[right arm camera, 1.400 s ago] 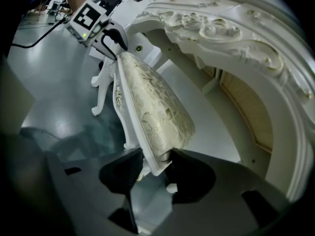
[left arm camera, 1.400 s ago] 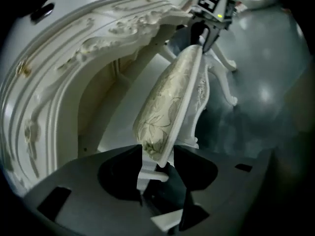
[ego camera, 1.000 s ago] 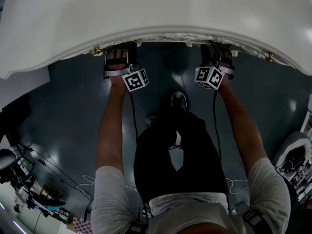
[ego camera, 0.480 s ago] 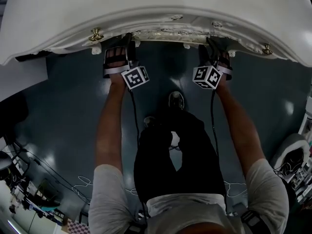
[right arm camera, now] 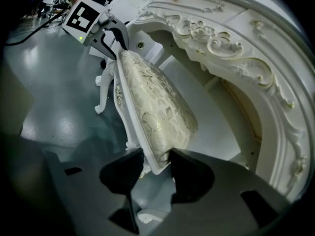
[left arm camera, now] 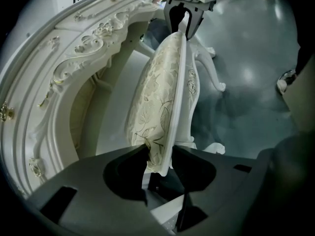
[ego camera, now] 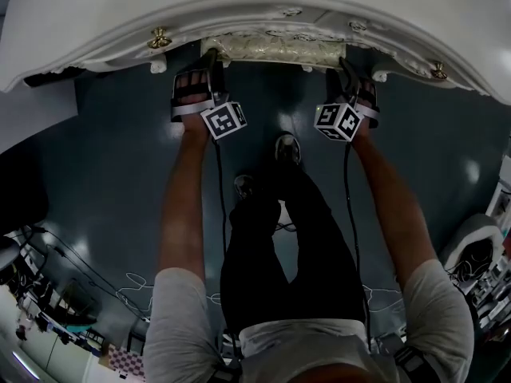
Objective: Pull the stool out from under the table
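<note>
The stool (ego camera: 263,50) has a cream patterned cushion on a white carved frame. Its front strip shows just below the edge of the white ornate table (ego camera: 239,6). My left gripper (ego camera: 209,58) is shut on the left end of the seat. My right gripper (ego camera: 345,66) is shut on the right end. In the left gripper view the seat (left arm camera: 162,97) runs edge-on away from the left gripper (left arm camera: 159,163), whose pads clamp cushion and frame. In the right gripper view the right gripper (right arm camera: 156,163) pinches the seat (right arm camera: 157,107) the same way. The rest of the stool is hidden under the table.
The curved white stool legs (left arm camera: 211,77) stand on the dark glossy floor. The person's legs and shoes (ego camera: 287,148) are right behind the stool. The table's carved apron (right arm camera: 221,43) with brass knobs (ego camera: 159,37) hangs overhead. Cables and clutter (ego camera: 56,309) lie at the lower left.
Both grippers have drawn back toward the person with the seat in them. More of the cushion now shows out from under the table edge.
</note>
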The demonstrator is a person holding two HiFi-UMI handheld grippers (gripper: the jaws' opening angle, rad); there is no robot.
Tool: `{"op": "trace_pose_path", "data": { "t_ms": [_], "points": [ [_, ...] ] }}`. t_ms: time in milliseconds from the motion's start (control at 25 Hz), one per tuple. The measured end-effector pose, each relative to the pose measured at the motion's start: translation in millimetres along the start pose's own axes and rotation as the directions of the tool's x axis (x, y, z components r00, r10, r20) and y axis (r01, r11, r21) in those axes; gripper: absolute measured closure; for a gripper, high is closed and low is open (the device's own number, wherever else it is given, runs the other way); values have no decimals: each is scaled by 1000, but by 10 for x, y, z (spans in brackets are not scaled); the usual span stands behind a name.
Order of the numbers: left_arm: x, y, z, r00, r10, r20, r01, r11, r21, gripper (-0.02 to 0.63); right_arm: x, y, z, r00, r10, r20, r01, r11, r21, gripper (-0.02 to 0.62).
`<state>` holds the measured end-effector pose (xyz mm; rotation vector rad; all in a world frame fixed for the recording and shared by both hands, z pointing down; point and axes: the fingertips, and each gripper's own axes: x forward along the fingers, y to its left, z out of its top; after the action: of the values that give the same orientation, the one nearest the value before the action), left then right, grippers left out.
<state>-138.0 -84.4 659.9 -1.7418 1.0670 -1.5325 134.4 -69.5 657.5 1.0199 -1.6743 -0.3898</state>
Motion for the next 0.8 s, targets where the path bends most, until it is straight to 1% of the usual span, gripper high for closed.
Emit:
{"op": "trace_pose_path", "data": {
  "t_ms": [160,320,440,600,800],
  "points": [
    [-79,-31,32,1000,-25,-11,24,999,-46,442,-61,21,-35,999,32,-20,-32,999,1,411],
    [-134,-63,32,999,-34,-19,33,997,-70,443,-64,10,-34,999,26,-24,-26,1000,1,411],
    [-176,-97,30,999,-42,-31,39,995,-92,443,-89,34,-48,999,40,-34,-40,999,-7,411],
    [-164,-98,16,998,-52,-25,50,995,-82,443,-76,61,-44,997,60,-44,-60,998,6,411],
    [-190,-108,16,997,-68,-21,66,994,-88,445,-79,66,-54,998,30,-58,-29,999,25,413]
  ]
}}
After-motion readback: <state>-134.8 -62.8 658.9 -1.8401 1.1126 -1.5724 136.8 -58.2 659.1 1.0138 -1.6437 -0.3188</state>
